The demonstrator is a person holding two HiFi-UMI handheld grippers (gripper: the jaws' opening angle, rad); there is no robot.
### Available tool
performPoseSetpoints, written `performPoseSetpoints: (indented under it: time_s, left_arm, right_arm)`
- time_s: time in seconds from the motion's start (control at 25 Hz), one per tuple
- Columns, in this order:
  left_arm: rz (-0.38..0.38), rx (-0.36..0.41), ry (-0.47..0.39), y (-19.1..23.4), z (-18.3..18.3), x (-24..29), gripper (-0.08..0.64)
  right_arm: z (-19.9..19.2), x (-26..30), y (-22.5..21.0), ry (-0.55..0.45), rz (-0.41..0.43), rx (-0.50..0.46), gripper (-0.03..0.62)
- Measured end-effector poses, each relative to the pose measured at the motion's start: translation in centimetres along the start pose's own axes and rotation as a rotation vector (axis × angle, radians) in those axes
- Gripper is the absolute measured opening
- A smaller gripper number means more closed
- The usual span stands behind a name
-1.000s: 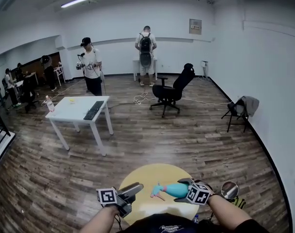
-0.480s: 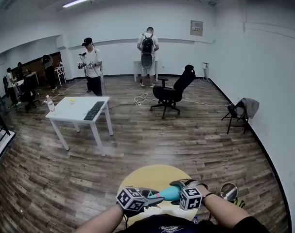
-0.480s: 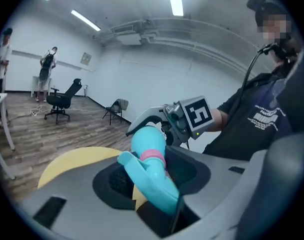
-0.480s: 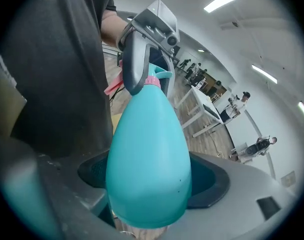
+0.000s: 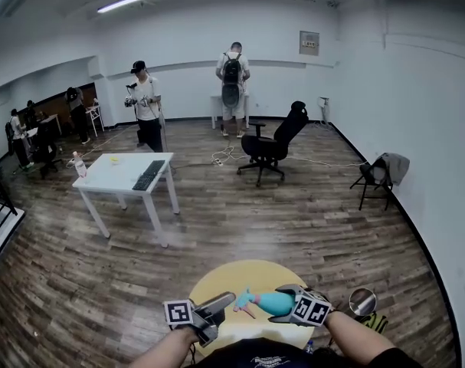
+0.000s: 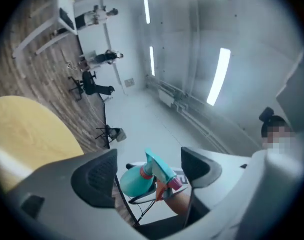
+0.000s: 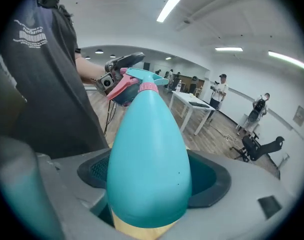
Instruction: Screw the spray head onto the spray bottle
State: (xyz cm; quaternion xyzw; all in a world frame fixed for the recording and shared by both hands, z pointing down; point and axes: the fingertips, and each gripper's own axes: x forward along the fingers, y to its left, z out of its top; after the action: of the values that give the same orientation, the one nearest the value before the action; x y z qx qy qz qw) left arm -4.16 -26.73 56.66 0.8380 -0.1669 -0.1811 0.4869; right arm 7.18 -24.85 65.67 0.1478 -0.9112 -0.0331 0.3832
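**R gripper [image 5: 284, 303] clamped on spray bottle [image 5: 276, 302]; L gripper [image 5: 221, 305] spread**

1. R gripper. You pinch the spray bottle by its fat teal body. In the right gripper view both pads press on the body's sides. The wide base end is nearest the camera and the neck points away from it.

2. Bottle pos. In the head view the bottle lies roughly level over the round yellow table [image 5: 247, 273], w/ its neck toward your L side. Whether it touches the tabletop can't be told.

3. Spray head [image 5: 247, 302]. It sits on the bottle's neck and has a teal top, a pink collar and a pink-orange trigger. Whether the collar is threaded fully home can't be told.

4. L gripper. Its jaws have just been opening and now stand wide apart, w/ nothing between the pads. In the left gripper view the spray head shows through the gap, but it lies beyond the tips. In the head view the tips are near the spray head, w/ a gap between them.

5. Bkgd. Farther off on the wood floor stands a white table [image 5: 109, 176] w/ a keyboard [image 5: 148, 174] on it. A black office chair [image 5: 272, 144] stands to its right. Several persons stand along the far wall.
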Motion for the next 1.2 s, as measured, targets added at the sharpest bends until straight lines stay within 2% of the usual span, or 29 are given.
performPoseSetpoints:
  time_s: [0.08,0.16,0.2,0.24,0.32,0.36,0.4,0.48,0.6,0.68,0.72,0.76,0.8,0.88,0.92,0.96,1.0,1.04,1.08,1.16,1.2]
  left_arm:
    - [0.024,0.003,0.016,0.7,0.1,-0.6,0.4]
    - [0.038,0.089,0.143,0.6,-1.7,0.5,0.399]
    - [0.057,0.171,0.235,0.4,-3.0,1.5,0.4]
    - [0.086,0.291,0.335,0.3,-4.4,2.4,0.4]
    - [0.157,0.598,0.51,0.2,-6.8,3.8,0.187]
    - [0.182,0.709,0.571,0.2,-7.5,4.1,0.181]
    - [0.197,0.765,0.619,0.2,-8.0,4.3,0.183]
    - [0.211,0.801,0.686,0.2,-8.7,4.4,0.184]
    - [0.223,0.782,0.688,0.5,-8.9,4.4,0.186]
    - [0.22,0.706,0.618,0.5,-8.1,4.4,0.187]
    - [0.208,0.643,0.548,0.4,-7.3,4.5,0.189]
    - [0.185,0.549,0.445,0.0,-6.1,4.5,0.19]
    - [0.15,0.416,0.315,-0.3,-4.5,4.2,0.193]
    - [0.079,0.078,0.037,-0.1,-1.0,2.8,0.307]
    - [0.062,-0.061,-0.07,0.4,0.5,1.8,0.36]
    - [0.057,-0.14,-0.136,1.1,1.6,0.9,0.381]
    - [0.056,-0.159,-0.157,1.6,2.2,0.4,0.39]
    - [0.048,-0.135,-0.138,1.5,2.2,0.3,0.401]
    - [0.029,-0.085,-0.082,0.9,1.6,0.8,0.408]
    - [0.006,0.074,0.111,-0.6,-1.7,2.6,0.408]
    - [0.03,0.205,0.233,-0.9,-3.8,3.5,0.405]
  right_arm:
    - [-0.9,-0.1,-0.1,0.029,-0.009,-0.019,0.439]
    - [-0.5,0.0,-0.1,0.081,-0.032,-0.125,0.439]
    - [0.1,0.0,-0.2,0.114,-0.049,-0.199,0.439]
    - [0.7,0.1,-0.3,0.159,-0.069,-0.284,0.439]
    - [0.9,0.6,-0.5,0.264,-0.088,-0.443,0.436]
    - [0.5,0.7,-0.5,0.294,-0.076,-0.481,0.436]
    - [0.2,0.7,-0.3,0.302,-0.051,-0.484,0.434]
    - [-0.5,0.6,0.2,0.294,-0.01,-0.457,0.433]
    - [-0.7,0.8,0.4,0.298,0.001,-0.442,0.431]
    - [-0.1,0.7,0.0,0.274,-0.011,-0.423,0.431]
    - [0.3,0.6,-0.4,0.248,-0.029,-0.398,0.431]
    - [0.8,0.4,-0.8,0.211,-0.057,-0.358,0.433]
    - [1.2,0.2,-1.3,0.166,-0.102,-0.311,0.433]
    - [1.5,-0.4,-2.4,0.082,-0.24,-0.242,0.433]
    - [1.3,-0.7,-2.9,0.061,-0.31,-0.233,0.434]
    - [1.1,-0.8,-3.1,0.06,-0.361,-0.239,0.434]
    - [0.9,-0.8,-3.1,0.073,-0.386,-0.257,0.434]
    - [0.7,-0.6,-2.9,0.093,-0.388,-0.281,0.434]
    - [0.7,-0.3,-2.6,0.114,-0.373,-0.308,0.434]
    - [0.7,0.4,-1.7,0.156,-0.304,-0.358,0.434]
    - [0.6,0.7,-1.1,0.183,-0.248,-0.379,0.434]
